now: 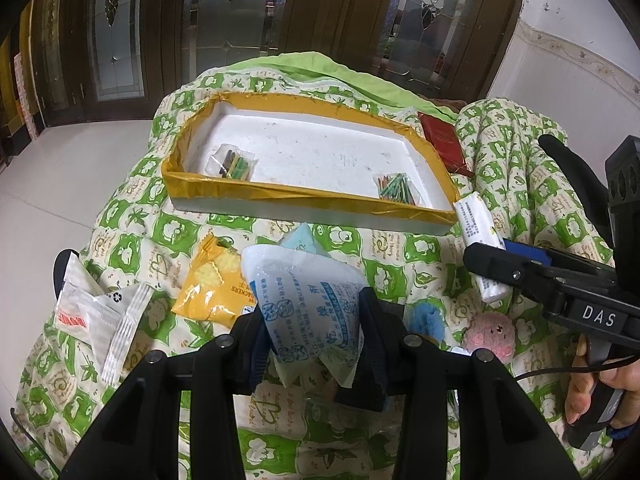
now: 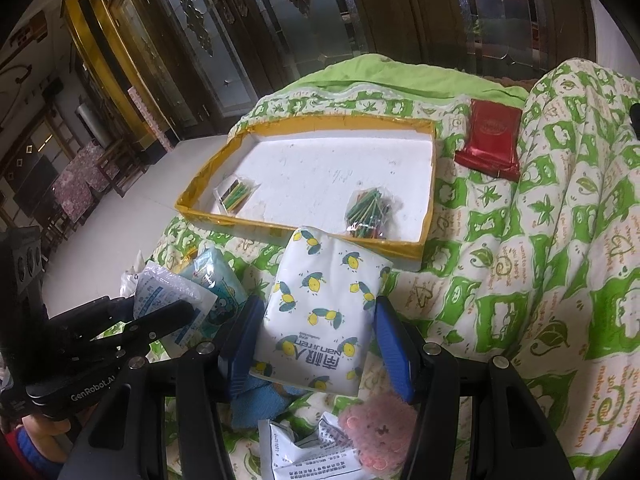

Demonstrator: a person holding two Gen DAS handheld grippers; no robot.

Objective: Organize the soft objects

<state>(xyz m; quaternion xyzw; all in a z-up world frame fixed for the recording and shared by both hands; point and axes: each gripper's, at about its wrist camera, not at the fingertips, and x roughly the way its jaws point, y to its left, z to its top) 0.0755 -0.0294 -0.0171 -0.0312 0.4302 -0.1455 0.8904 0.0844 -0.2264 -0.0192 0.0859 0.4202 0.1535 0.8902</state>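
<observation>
My left gripper (image 1: 312, 320) is shut on a white pouch with blue print (image 1: 308, 300), held above the green-patterned quilt. That pouch (image 2: 164, 292) and the left gripper (image 2: 160, 306) also show at the left of the right wrist view. My right gripper (image 2: 320, 344) is shut on a lemon-print tissue pack (image 2: 324, 304), its blue pads pressing both sides. In the left wrist view the tissue pack (image 1: 476, 224) appears edge-on in the right gripper (image 1: 496, 252). Ahead lies a white foam tray with a yellow taped rim (image 1: 304, 196) (image 2: 248, 222).
Two bags of coloured sticks (image 1: 234, 162) (image 1: 398, 190) lie in the tray. On the quilt lie a yellow cracker packet (image 1: 212, 280), a white sachet (image 1: 100, 312), a teal packet (image 2: 216, 280), a pink plush (image 2: 378, 428), a blue plush (image 1: 428, 320) and a red packet (image 2: 490, 142).
</observation>
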